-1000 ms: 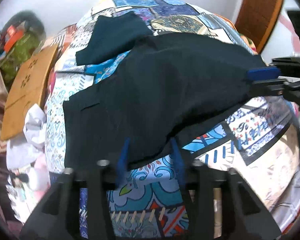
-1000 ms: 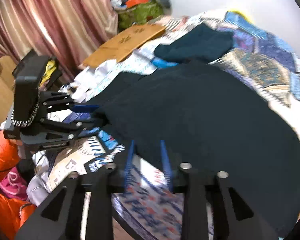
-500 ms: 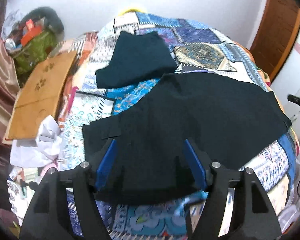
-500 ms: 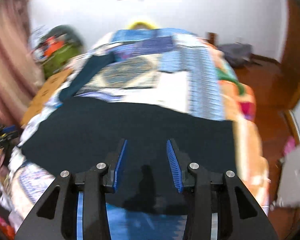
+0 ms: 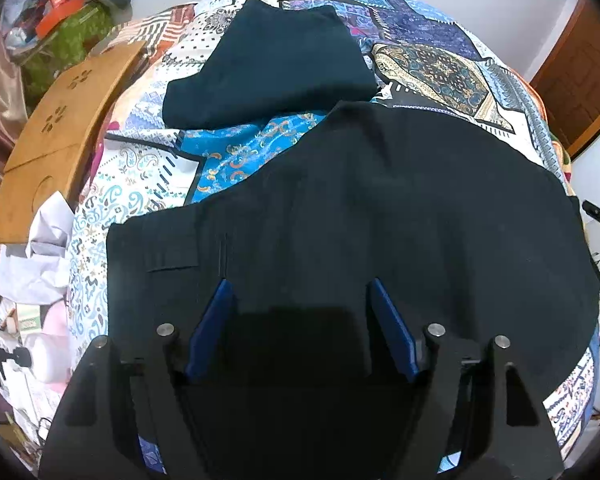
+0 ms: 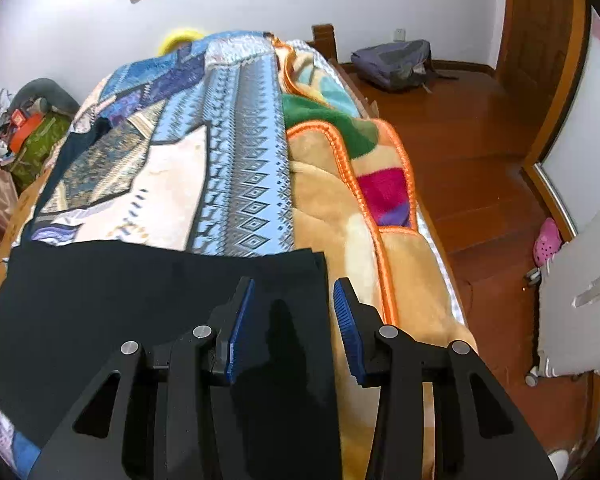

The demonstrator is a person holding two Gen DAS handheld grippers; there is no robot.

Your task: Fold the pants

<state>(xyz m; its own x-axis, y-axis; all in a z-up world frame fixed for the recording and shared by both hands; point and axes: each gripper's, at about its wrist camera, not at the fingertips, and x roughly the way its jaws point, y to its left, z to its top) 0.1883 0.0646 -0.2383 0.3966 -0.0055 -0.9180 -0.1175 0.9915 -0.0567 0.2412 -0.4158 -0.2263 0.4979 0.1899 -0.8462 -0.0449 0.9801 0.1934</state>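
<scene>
While black pants (image 5: pixel 380 208) lie spread flat across a patchwork bedspread (image 5: pixel 236 152), the L gripper (image 5: pixel 300 292) hovers over the waistband end w/ jaws apart, just widened, gripping nothing. R gripper (image 6: pixel 294 284) hangs above the pants' far corner (image 6: pixel 140 288) beside an orange-trimmed blanket (image 6: pixel 340 208); jaws part-open, nothing held. A second dark folded garment (image 5: pixel 272 64) sits further up the bed, apart from the pants. Wooden board (image 5: pixel 60 136) leans at bed's left edge.

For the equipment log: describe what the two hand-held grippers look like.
Both look alike. The left hand-held gripper has a matte black frame with triangular cut-outs, round silver pivot pins and two flat blue pads. The right hand-held gripper matches, its blue pads ribbed. No cables or sleeves show.
</scene>
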